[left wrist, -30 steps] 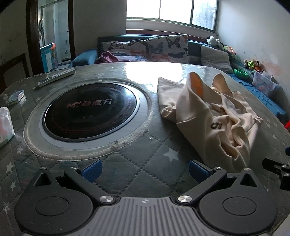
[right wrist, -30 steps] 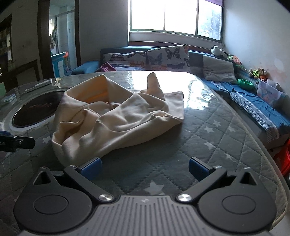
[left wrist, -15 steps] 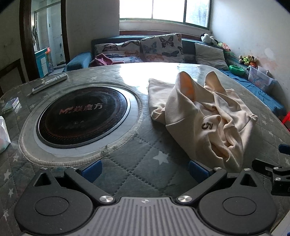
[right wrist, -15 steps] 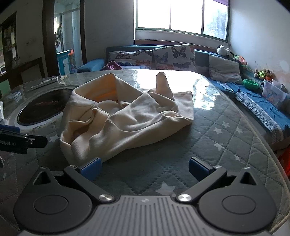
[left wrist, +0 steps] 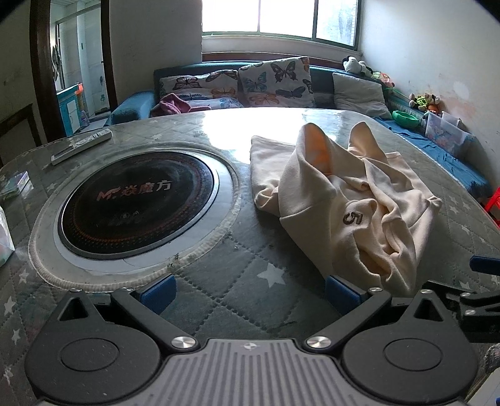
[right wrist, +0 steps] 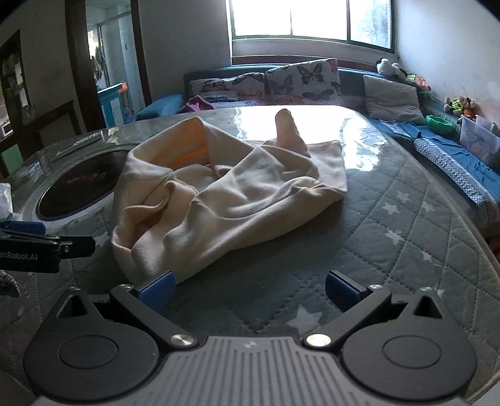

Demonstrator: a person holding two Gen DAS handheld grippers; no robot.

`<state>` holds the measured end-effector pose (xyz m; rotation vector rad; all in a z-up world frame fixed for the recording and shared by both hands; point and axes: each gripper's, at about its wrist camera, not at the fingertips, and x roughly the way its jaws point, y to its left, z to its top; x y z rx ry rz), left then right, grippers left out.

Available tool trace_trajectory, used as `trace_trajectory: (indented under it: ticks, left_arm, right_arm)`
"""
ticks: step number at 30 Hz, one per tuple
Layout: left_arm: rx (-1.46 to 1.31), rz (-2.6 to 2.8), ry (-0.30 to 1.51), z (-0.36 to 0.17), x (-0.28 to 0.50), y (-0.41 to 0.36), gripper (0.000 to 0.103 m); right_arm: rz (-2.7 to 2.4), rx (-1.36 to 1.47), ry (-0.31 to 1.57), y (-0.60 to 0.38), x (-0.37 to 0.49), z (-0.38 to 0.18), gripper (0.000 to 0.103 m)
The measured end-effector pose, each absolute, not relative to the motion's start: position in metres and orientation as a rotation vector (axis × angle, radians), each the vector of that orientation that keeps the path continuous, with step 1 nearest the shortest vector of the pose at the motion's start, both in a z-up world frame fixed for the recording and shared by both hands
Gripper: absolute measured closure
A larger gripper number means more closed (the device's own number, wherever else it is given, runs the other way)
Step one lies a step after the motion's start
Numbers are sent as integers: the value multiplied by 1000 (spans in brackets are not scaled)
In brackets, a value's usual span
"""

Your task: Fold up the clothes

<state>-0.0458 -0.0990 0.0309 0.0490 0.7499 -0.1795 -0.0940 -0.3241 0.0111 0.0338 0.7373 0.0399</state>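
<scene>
currently i have both grippers low over the near edge of the tabletop [left wrist: 237, 265], a round surface under a grey quilted cover with white stars and a clear sheet on top. my left gripper [left wrist: 248, 289] has its blue-padded jaws spread wide with nothing between them; only the quilted cover shows in the gap. my right gripper [right wrist: 248, 287] stands the same way, jaws wide apart and empty.

the cream garment [left wrist: 359, 206] lies crumpled in a loose heap on the tabletop, unfolded, with a dark numeral 5 [left wrist: 351, 217] showing on one fold. in the left wrist view it sits to the right of centre, its nearest hem just beyond the right finger pad [left wrist: 339, 292]. in the right wrist view the garment [right wrist: 225, 200] lies to the left of centre, and its nearest hem comes right up to the left finger pad [right wrist: 157, 289]; i cannot tell whether they touch.

a round black induction cooker [left wrist: 137, 203] is set into the tabletop just beside the garment, on its left. a flat grey remote [left wrist: 82, 145] lies at the far left edge, well apart from the garment. beyond the tabletop a sofa carries butterfly-print cushions [left wrist: 275, 82] under a bright window [left wrist: 278, 15].
</scene>
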Motion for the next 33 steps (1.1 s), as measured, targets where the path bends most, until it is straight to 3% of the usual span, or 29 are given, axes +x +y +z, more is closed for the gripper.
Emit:
trace_trajectory:
  ticks: [33]
  left_arm:
    - [67,-195,767,35,-40,-118,0]
  right_arm:
    - [51,8,713,-316,-90,14,0]
